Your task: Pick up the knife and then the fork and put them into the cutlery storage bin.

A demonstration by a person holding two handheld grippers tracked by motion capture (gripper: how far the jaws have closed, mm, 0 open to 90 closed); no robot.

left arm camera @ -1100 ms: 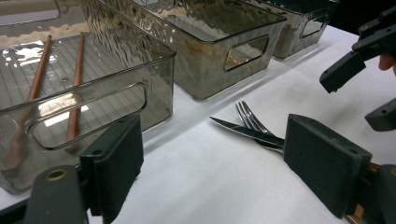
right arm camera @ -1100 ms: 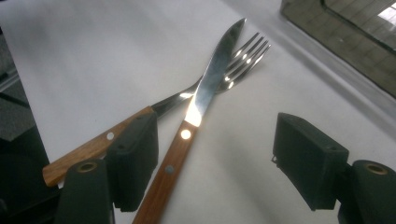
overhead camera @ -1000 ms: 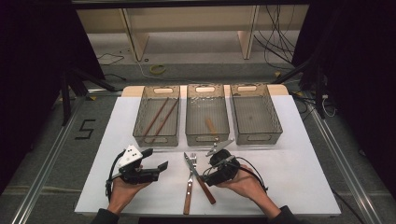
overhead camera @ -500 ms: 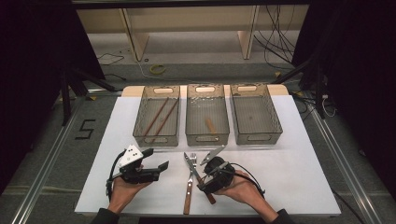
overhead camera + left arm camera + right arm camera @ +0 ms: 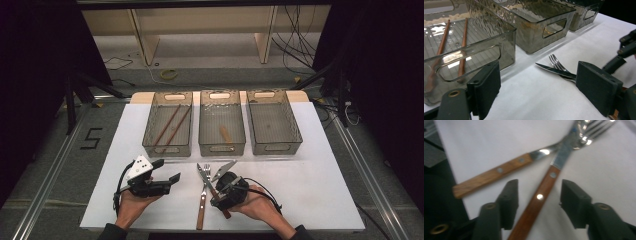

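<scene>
While my right gripper (image 5: pixel 537 195) jaws, just closing, straddle wooden-handled steel knife (image 5: pixel 544 188) without touching, crossing wooden-handled steel fork (image 5: pixel 499 171), my left gripper (image 5: pixel 536 93) jaws gape apart beside knife.

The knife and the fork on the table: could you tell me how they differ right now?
The knife lies across the fork. The knife's handle sits between the right gripper's jaws, which have just been closing but do not yet press on it; the fork's handle lies outside them. The knife ends in a flat blade, the fork in tines. Both have riveted wooden handles and rest on the white table.
</scene>
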